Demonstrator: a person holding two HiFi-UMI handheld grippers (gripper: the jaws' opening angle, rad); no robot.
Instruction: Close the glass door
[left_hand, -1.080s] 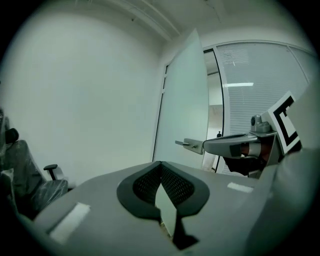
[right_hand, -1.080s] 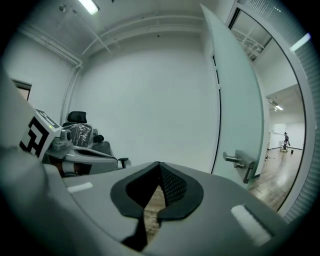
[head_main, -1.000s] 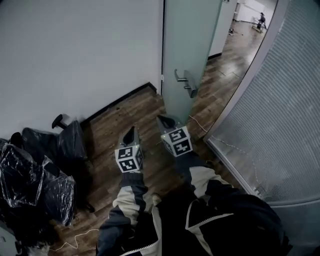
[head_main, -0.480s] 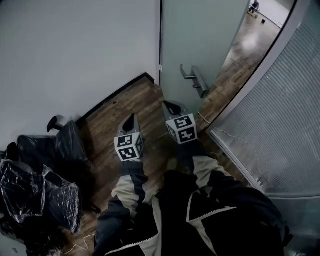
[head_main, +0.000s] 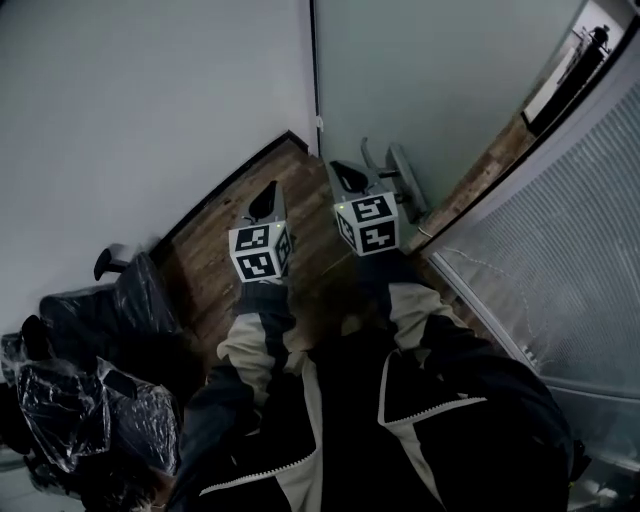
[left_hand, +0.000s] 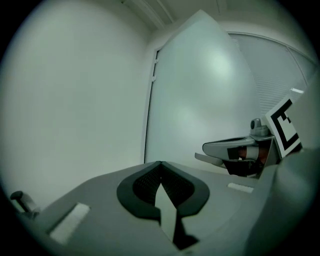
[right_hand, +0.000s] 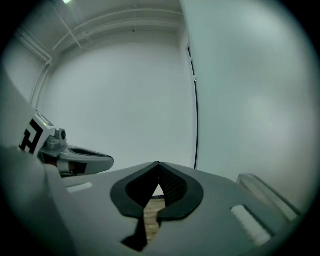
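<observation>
Here, the glass door (head_main: 440, 70) is standing open, hanging from the end of the white wall (head_main: 150, 100) and angling away towards the doorway. Its metal handle (head_main: 392, 168) is sticking out just beside the right hand-held gripper (head_main: 346, 172). The left hand-held gripper (head_main: 268, 192) is hovering alongside, nearer the wall. Each one is showing its jaws pressed together with nothing between them. A tall frosted pane like this is probably weighing a good deal and swinging slowly but freely. It is also stiff and smooth, so closed tips pushing on bare glass are risking a slip, or a chip if they knock it hard. The handle is offering the safer hold, since it seems to be sitting towards the free edge, where leverage is greatest. Hooking or clamping it is looking wiser than shoving the pane.
</observation>
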